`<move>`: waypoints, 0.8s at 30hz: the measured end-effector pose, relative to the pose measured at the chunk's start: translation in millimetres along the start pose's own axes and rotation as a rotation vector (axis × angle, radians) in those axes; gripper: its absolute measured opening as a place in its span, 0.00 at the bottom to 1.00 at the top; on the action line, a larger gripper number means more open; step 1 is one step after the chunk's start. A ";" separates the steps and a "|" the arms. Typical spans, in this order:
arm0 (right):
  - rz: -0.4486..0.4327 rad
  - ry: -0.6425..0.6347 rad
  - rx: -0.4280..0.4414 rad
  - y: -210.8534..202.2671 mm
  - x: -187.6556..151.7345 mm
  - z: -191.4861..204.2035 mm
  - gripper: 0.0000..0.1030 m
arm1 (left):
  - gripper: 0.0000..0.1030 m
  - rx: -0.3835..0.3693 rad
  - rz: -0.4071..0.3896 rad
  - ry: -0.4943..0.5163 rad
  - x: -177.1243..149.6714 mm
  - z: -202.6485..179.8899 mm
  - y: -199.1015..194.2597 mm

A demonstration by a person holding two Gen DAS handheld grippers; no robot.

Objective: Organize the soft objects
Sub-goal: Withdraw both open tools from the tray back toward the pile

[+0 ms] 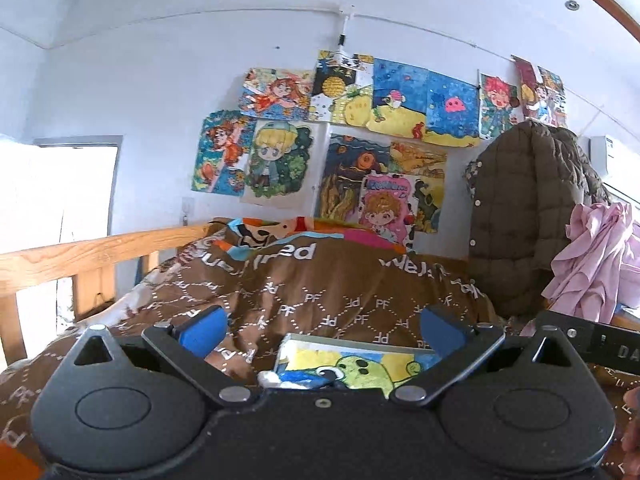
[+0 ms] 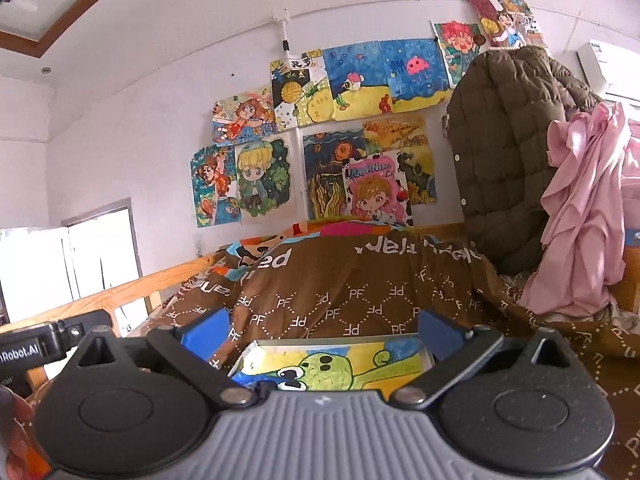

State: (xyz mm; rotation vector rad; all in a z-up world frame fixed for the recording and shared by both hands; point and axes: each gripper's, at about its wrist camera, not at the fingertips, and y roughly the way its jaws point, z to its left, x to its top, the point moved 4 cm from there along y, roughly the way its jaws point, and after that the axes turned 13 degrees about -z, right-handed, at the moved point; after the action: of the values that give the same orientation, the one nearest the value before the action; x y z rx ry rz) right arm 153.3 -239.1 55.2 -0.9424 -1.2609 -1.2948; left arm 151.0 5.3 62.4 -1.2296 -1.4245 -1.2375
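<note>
Bed under brown quilt [image 1: 320,292], drawings on wall [image 1: 344,128], both tools [image 1: 322,328] [image 2: 322,330] released, empty.

A brown quilt [image 1: 320,292], printed with white dotted diamonds and "PF" letters, lies rumpled and heaped across the bed. To the right a quilted olive-brown down jacket [image 1: 516,216] hangs draped upright, snaps showing. Just beside the jacket on its right, a pink garment [image 2: 580,208] hangs in loose folds.
</note>
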 end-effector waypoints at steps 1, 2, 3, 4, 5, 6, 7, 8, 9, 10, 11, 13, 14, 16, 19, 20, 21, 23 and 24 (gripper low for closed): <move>0.001 -0.008 0.000 -4.3 -0.6 0.3 1.00 | 0.99 0.007 0.006 0.000 -0.5 2.9 -5.9; 0.002 -0.017 -0.002 -9.2 -1.4 0.6 1.00 | 0.99 0.014 0.014 0.000 -1.6 6.5 -11.9; 0.005 -0.024 -0.003 -13.7 -2.3 0.7 1.00 | 0.99 0.020 0.022 0.003 -3.1 10.1 -17.5; 0.010 -0.029 -0.002 -18.9 -3.9 1.2 1.00 | 0.99 0.027 0.032 0.008 -4.8 13.7 -23.1; 0.015 -0.033 0.001 -23.9 -5.8 2.4 1.00 | 0.99 0.037 0.047 0.013 -6.6 16.8 -26.5; 0.025 -0.039 0.005 -26.7 -7.7 3.6 1.00 | 0.99 0.045 0.063 0.017 -8.5 19.9 -29.1; 0.036 -0.045 0.010 -31.1 -10.3 5.1 1.00 | 0.99 0.051 0.078 0.020 -10.4 22.6 -32.1; 0.045 -0.052 0.014 -33.7 -12.7 6.9 1.00 | 0.99 0.056 0.092 0.021 -12.0 25.5 -36.5; 0.053 -0.062 0.020 -37.0 -14.7 8.9 1.00 | 0.99 0.059 0.102 0.022 -13.3 27.9 -39.3; 0.058 -0.071 0.024 -40.8 -16.4 11.4 1.00 | 0.99 0.060 0.110 0.023 -14.5 29.1 -42.5; 0.064 -0.080 0.026 -44.7 -18.1 13.3 1.00 | 0.99 0.060 0.118 0.025 -15.5 30.8 -46.0; 0.074 -0.089 0.029 -52.3 -21.6 16.6 1.00 | 0.99 0.059 0.132 0.033 -17.8 31.6 -52.8; 0.084 -0.093 0.034 -55.5 -23.6 18.1 1.00 | 0.99 0.056 0.140 0.040 -19.4 31.6 -56.4; 0.103 -0.100 0.038 -60.8 -27.3 20.0 1.00 | 0.99 0.050 0.161 0.052 -22.9 30.6 -61.9; 0.145 -0.108 0.050 -66.9 -34.9 23.5 1.00 | 0.99 0.040 0.200 0.092 -29.3 27.2 -66.6; 0.159 -0.110 0.059 -68.8 -37.7 24.9 1.00 | 0.99 0.040 0.211 0.102 -31.4 26.1 -67.9; 0.172 -0.114 0.067 -70.6 -40.4 26.5 1.00 | 0.99 0.039 0.227 0.110 -33.8 25.6 -68.6; 0.195 -0.126 0.084 -73.5 -45.5 30.2 1.00 | 0.99 0.040 0.256 0.114 -37.2 25.9 -67.2; 0.208 -0.131 0.093 -74.7 -48.3 31.7 1.00 | 0.99 0.043 0.271 0.114 -39.2 26.6 -66.4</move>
State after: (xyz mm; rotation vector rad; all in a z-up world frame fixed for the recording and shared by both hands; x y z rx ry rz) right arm 82.7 -208.4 0.5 -1.0751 -1.2753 -1.0180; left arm 90.9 24.9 10.8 -1.2557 -1.1534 -1.0673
